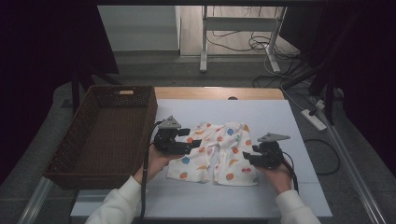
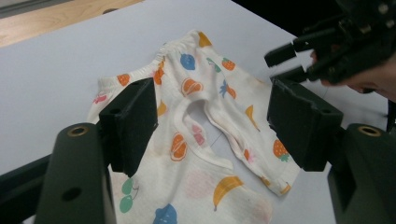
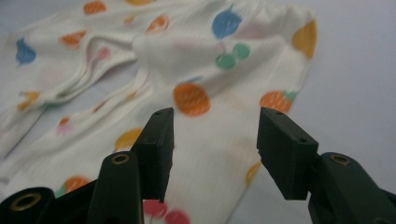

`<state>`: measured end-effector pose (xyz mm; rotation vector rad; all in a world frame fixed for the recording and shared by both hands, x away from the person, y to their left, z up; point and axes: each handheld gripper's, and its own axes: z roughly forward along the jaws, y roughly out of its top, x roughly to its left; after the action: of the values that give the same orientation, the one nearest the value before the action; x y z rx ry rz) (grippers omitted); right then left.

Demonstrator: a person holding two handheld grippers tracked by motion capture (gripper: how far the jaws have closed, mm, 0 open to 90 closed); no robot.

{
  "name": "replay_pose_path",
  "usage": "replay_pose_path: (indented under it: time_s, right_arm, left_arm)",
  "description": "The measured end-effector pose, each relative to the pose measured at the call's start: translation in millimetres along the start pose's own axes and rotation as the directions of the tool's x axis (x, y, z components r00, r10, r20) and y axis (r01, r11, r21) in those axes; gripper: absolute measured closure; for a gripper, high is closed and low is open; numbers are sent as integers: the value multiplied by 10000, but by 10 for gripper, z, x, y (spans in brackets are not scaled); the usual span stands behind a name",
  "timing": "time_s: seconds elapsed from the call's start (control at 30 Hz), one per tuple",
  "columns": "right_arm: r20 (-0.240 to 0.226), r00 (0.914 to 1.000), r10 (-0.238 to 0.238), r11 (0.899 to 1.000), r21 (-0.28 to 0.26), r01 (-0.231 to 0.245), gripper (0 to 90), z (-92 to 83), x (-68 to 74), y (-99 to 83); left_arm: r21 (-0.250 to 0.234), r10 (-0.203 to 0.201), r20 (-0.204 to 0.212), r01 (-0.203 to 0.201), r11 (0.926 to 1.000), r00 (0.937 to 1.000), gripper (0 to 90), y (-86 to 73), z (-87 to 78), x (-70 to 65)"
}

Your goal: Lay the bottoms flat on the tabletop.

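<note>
Where the dark floor runs out behind the table, a white desk frame point(image 1: 238, 32) stands among loose cables point(image 1: 261, 44) and a power strip point(image 1: 314, 119) lies off the right edge, so the room crowds in only at the far and right sides. The table's white mat point(image 1: 261, 112) is broad and bare ahead of the garment up to the strip of wood point(image 1: 219, 93) along its far edge, and bare again along the near edge between the sleeves. A brown wicker basket point(image 1: 81, 135) takes the whole left side, its right wall just beside the left gripper, so sideways room is tight there and freer on the right, where plain mat reaches to the table's edge. The fruit-print child's pants point(image 1: 214, 151) lie flat at the middle of the mat between the two grippers, their long axis running away from the person: the elastic waistband is at the far end and the two leg openings point back towards the person, the legs parted by a narrow gap. The left gripper point(image 1: 186, 140) hovers at the pants' left edge with its jaws spread and nothing between them. The right gripper point(image 1: 248, 154) is at the right leg's outer edge, jaws parted above the cloth and pinching nothing.
</note>
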<state>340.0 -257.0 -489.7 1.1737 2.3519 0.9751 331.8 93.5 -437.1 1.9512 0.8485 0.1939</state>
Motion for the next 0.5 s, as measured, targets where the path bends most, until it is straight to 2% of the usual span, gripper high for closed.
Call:
replay_pose_path:
  time_s: [0.07, 0.27, 0.5]
  right_arm:
    - [-5, 9999, -156, 9998, 151, 156, 447, -33, 52, -57]
    - [-256, 9996, -124, 9996, 256, 130, 437, -159, 139, -204]
    - [-218, 9997, -136, 9974, 702, 151, 422, -178, 132, -307]
  left_arm:
    - [5, 22, 2, -22, 10000, 10000, 328, 5, 3, -10]
    - [-13, 53, -30, -53, 10000, 10000, 327, 8, -7, -25]
    - [37, 23, -20, -23, 10000, 10000, 327, -12, -9, -32]
